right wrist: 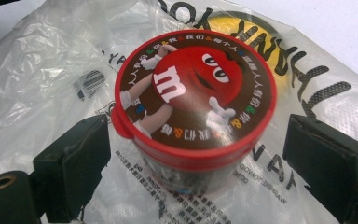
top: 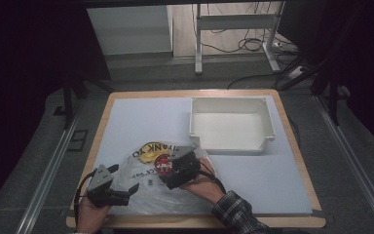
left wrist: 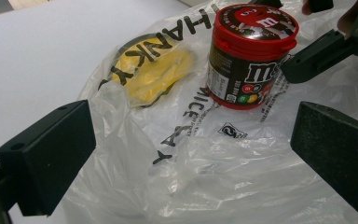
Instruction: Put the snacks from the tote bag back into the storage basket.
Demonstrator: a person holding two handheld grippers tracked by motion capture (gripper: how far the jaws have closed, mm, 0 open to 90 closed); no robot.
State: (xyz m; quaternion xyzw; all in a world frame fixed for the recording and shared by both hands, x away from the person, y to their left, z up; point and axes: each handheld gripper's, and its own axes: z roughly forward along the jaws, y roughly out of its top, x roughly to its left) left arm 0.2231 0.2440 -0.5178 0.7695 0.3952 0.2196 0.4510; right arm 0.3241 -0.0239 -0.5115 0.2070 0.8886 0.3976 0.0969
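— Where is the candy tub sitting?

— On the clear plastic bag near the bench's front edge, left of the middle. From above it is barely showing, a red spot under the right tongs.

— And closer in?

— The right gripper view is showing the tub standing upright between the jaws, gaps on both sides, so those tongs are released. The left gripper view is showing its label and the left tongs spread wide over the bag, grasping nothing.

— Anything else?

— A white tray is resting towards the far right corner.
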